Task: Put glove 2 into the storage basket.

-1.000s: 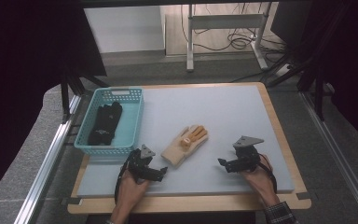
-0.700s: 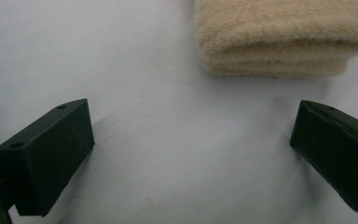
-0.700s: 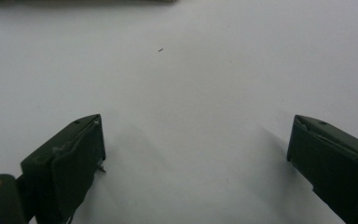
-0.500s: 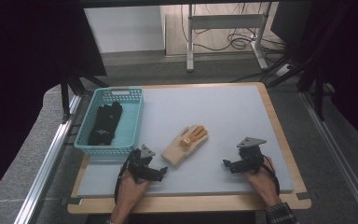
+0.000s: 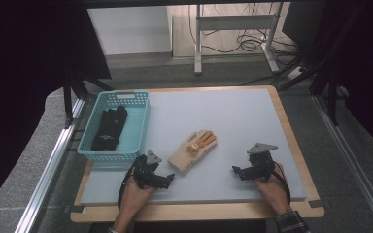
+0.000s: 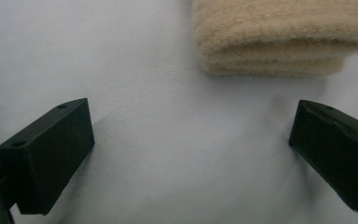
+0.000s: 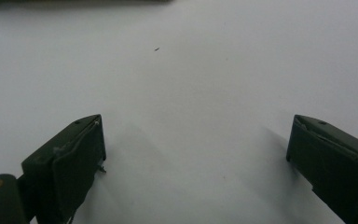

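- The high view looks forward and down from the person's side onto the whole grey table (image 5: 233,116).
- The left gripper view skims the tabletop, close to the beige glove (image 6: 279,37), which the high view shares.
- The right gripper view faces bare tabletop, low and close.

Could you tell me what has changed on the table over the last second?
The right gripper drew back a little toward the person's edge of the table, jaws wide open and empty. The left gripper stayed put, open, just short of the beige glove's cuff. The glove, the teal basket and the black gloves in it have not moved.
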Motion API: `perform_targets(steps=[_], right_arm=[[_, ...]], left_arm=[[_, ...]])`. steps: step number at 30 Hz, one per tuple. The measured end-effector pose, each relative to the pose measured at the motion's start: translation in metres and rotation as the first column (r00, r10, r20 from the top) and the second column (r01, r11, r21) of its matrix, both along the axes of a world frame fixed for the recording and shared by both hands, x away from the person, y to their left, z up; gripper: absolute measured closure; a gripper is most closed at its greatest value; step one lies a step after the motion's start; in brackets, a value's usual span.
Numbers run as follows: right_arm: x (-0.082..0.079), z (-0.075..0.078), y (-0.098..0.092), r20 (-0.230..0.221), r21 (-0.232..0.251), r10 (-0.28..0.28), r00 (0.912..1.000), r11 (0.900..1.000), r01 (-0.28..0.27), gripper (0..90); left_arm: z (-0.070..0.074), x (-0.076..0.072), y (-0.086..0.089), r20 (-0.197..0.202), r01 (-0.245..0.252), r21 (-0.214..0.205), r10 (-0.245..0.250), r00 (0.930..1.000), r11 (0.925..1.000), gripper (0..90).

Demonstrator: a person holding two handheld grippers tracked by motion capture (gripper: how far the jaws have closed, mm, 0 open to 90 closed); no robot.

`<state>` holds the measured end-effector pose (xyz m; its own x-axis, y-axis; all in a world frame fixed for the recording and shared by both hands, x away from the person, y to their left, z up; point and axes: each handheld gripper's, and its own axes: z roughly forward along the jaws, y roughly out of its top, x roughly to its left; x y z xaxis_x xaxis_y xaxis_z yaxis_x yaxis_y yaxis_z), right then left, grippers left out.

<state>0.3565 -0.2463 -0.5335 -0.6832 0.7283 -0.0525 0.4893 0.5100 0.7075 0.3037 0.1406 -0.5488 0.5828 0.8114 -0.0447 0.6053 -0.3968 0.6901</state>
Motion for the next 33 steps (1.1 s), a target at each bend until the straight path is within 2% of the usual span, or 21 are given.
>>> perform_targets(steps=[9,13,21,29,33], right_arm=[[0.0,0.0,0.0,0.0,0.001,-0.001,1.0,1.0,0.001,4.2],[0.0,0.0,0.0,0.001,0.001,-0.001,1.0,1.0,0.001,4.2],[0.0,0.0,0.0,0.001,0.002,-0.001,1.0,1.0,0.001,4.3],[0.0,0.0,0.0,0.0,0.001,-0.001,1.0,1.0,0.001,4.2],[0.0,0.0,0.0,0.0,0.002,-0.002,1.0,1.0,0.002,4.3]], left_arm=[[0.024,0.009,-0.008,-0.015,0.061,-0.011,-0.061,0.998,0.9981,1.2],[0.034,0.018,-0.015,-0.02,0.084,-0.006,-0.084,0.9963,0.9965,1.0],[0.052,0.044,-0.035,-0.038,0.102,-0.036,-0.103,0.9939,0.9941,0.8],[0.051,0.071,-0.063,-0.079,0.136,0.002,-0.135,0.9877,0.9907,0.6],[0.045,0.079,-0.077,-0.096,0.167,0.038,-0.163,0.9819,0.9852,0.6]])
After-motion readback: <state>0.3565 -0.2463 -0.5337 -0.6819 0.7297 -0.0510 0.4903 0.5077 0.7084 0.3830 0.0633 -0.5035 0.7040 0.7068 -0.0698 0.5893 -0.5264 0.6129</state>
